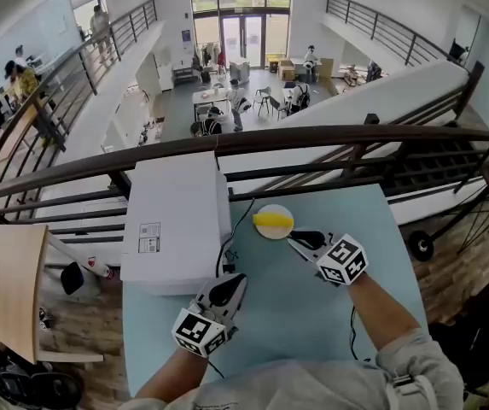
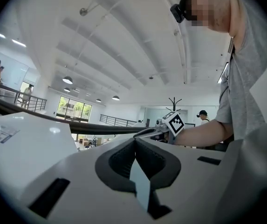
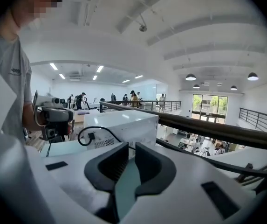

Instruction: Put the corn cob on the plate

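Up close, the left gripper (image 2: 134, 143) has its jaws together, the dark pads meeting at the tips with nothing between them. The right gripper (image 3: 131, 149) has its jaws almost together: a narrow slit stays between the pads, and only the bench (image 1: 312, 314) shows through it, so they clamp nothing. In the head view the right gripper's tips lie just beside the near edge of the plate (image 1: 271, 207); whether they touch it I cannot tell. The corn cob (image 1: 272, 222) lies across the middle of that small white plate, apart from both grippers. The plate sits near the far edge of the pale blue bench. The left gripper is well apart from the plate, close to the near corner of a white box (image 1: 176, 220) that stands on the bench's left side. A black cable (image 1: 241, 219) runs from that box toward the plate. Beyond the bench a dark railing (image 1: 312, 137) crosses, with a hall below.
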Demonstrator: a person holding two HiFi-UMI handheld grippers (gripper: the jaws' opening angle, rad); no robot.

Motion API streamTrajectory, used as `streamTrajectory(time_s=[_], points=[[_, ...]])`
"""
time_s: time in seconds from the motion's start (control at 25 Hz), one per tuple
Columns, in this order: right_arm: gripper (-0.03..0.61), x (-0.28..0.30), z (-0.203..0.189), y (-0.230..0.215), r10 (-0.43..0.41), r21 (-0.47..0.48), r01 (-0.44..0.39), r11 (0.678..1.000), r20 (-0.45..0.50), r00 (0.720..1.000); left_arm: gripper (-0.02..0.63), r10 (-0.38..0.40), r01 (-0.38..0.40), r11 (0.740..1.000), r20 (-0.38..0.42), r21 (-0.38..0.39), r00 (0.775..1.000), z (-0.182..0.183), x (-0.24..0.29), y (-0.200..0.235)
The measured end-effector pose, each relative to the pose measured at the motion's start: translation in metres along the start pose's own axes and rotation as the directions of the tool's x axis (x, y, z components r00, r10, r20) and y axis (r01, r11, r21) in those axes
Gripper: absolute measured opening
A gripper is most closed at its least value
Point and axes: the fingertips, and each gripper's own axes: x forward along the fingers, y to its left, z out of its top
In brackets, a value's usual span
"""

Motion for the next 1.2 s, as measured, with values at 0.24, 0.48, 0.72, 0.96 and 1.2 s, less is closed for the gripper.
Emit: streamTrajectory(time_s=[0.24, 0.48, 0.72, 0.96, 1.2], points=[[0.018, -0.047, 0.001, 0.034, 0.046, 0.183, -0.065, 0.981, 0.110, 0.993, 0.018, 0.025, -0.024, 0.999, -0.036, 0.029, 0.999, 0.006, -0.036, -0.023], [0.018, -0.119, -0.018, 0.052, 0.135, 0.228, -0.173, 0.958, 0.173, 0.976, 0.019, 0.148, -0.147, 0.989, -0.010, 0.025, 0.989, 0.018, -0.046, -0.071], [0.017, -0.195, -0.025, 0.063, 0.213, 0.199, -0.259, 0.945, 0.225, 0.951, 0.018, 0.176, -0.176, 0.984, 0.023, 0.021, 0.984, 0.034, -0.028, -0.144], [0.017, -0.229, -0.035, 0.067, 0.238, 0.187, -0.287, 0.939, 0.249, 0.939, 0.019, 0.203, -0.204, 0.979, 0.037, 0.015, 0.979, 0.038, -0.033, -0.173], [0.017, -0.220, -0.033, 0.082, 0.191, 0.221, -0.249, 0.943, 0.251, 0.949, 0.018, 0.189, -0.190, 0.981, 0.028, 0.037, 0.981, 0.043, -0.058, -0.153]])
